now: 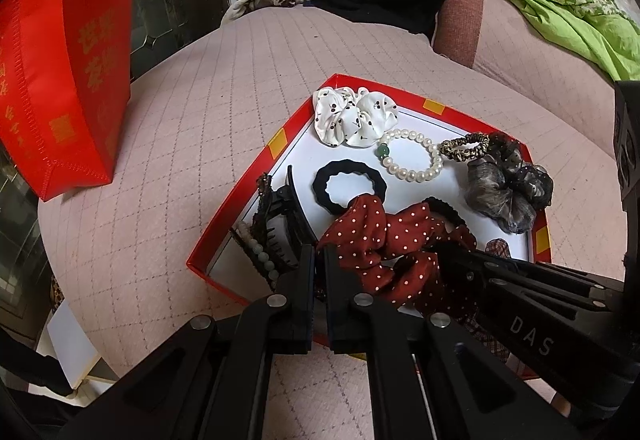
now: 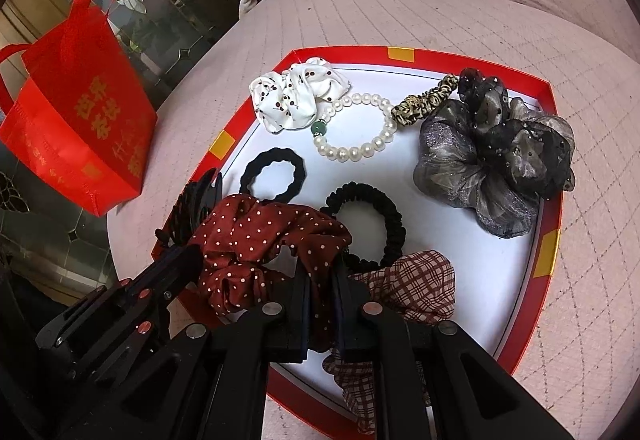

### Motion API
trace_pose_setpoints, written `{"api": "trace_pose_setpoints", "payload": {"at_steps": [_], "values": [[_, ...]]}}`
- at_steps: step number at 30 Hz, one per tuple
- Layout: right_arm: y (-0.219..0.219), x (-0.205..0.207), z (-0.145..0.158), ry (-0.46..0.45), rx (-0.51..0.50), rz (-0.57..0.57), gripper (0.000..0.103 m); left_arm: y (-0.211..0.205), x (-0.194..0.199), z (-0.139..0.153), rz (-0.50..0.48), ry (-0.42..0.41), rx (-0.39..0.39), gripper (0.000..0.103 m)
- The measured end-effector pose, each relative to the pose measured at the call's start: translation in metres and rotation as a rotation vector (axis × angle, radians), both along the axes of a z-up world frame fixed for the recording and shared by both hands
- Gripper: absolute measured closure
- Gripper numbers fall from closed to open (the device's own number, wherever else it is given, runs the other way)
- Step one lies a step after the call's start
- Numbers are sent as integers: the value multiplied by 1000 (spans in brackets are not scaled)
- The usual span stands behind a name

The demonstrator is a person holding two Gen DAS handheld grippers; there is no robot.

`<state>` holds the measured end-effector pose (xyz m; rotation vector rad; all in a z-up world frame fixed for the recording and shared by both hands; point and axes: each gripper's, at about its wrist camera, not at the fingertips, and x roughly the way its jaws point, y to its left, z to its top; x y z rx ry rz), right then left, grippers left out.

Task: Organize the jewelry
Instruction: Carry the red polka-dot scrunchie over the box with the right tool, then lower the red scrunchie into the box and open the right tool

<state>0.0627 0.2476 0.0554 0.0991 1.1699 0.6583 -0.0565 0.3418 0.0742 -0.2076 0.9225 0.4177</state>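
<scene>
A home bedroom: quilted bed (image 1: 192, 144), strewn clothes (image 1: 568, 0).

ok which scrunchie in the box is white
The white scrunchie with small dark cherry prints, at the far corner of the red box beside the pearl bracelet. The others are dark or patterned.

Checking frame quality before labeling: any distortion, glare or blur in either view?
Left wrist view: strong fisheye bending of the red tray, dark corner vignette, soft even light, sharp pearl bracelet. Right wrist view: same bowing, no glare on the tray's white floor, left claw slightly soft.
</scene>
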Motion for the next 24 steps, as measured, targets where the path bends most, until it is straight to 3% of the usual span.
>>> {"api": "trace_pose_setpoints", "payload": {"at_steps": [4, 10, 12, 14, 17, 20, 24], "values": [[-1, 1, 0, -2, 3, -4, 90, -1, 2, -1, 0, -4, 8, 97], [-5, 4, 3, -15, 3, -22, 78, 1, 2, 0, 14, -10, 14, 93], [-6, 4, 6, -21, 8, -27, 76, 2, 2, 1, 21, -15, 14, 85], [-8, 5, 9, -29, 12, -33, 75, 2, 0, 3, 27, -24, 22, 68], [-11, 5, 13, -33, 21, -45, 66, 2, -3, 8, 35, -47, 29, 55], [-17, 5, 18, -33, 37, -63, 64, 5, -5, 11, 52, -61, 22, 44], [-25, 4, 26, -45, 53, -82, 63, 8, -9, 16, 70, -90, 10, 42]]}}
